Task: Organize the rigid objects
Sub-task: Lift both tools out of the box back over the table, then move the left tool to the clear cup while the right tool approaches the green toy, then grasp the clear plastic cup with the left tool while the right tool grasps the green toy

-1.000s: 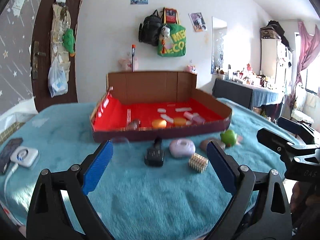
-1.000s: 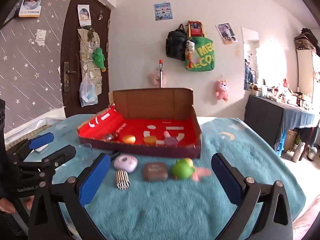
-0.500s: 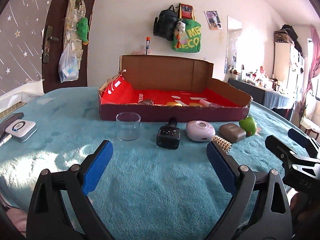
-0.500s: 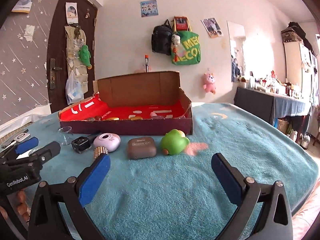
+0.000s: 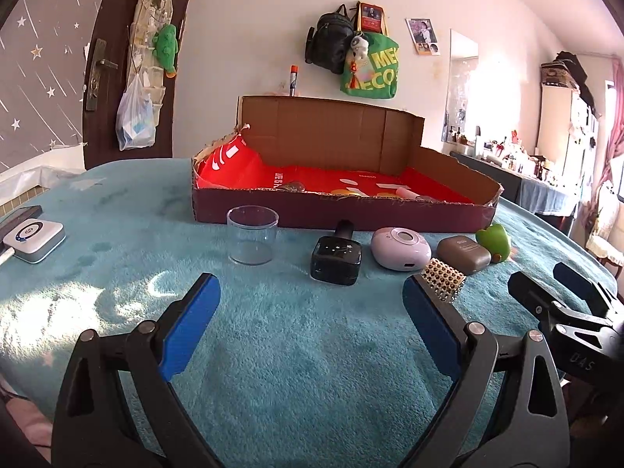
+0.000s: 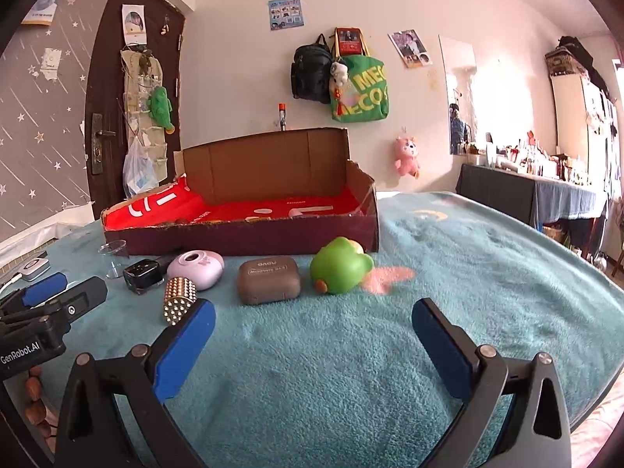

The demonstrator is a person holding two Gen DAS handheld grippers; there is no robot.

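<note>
Both grippers hover low over the teal blanket (image 5: 296, 351), each spread wide and holding nothing. The loose things sit in a row just in front of the cardboard box (image 5: 343, 216). From the left gripper (image 5: 311, 302), the black bottle (image 5: 336, 259) lies at twelve o'clock, its cap pointing toward the box, and the clear cup (image 5: 252, 240) at eleven. From the right gripper (image 6: 313, 327), the green toy (image 6: 340, 265) sits at twelve and the brown case (image 6: 269, 280) at eleven. The left gripper looks nearer the bottle, the right nearer the toy.

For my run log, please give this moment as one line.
left tongs: open, empty | right tongs: open, empty | cup, duck, case: outside box
</note>
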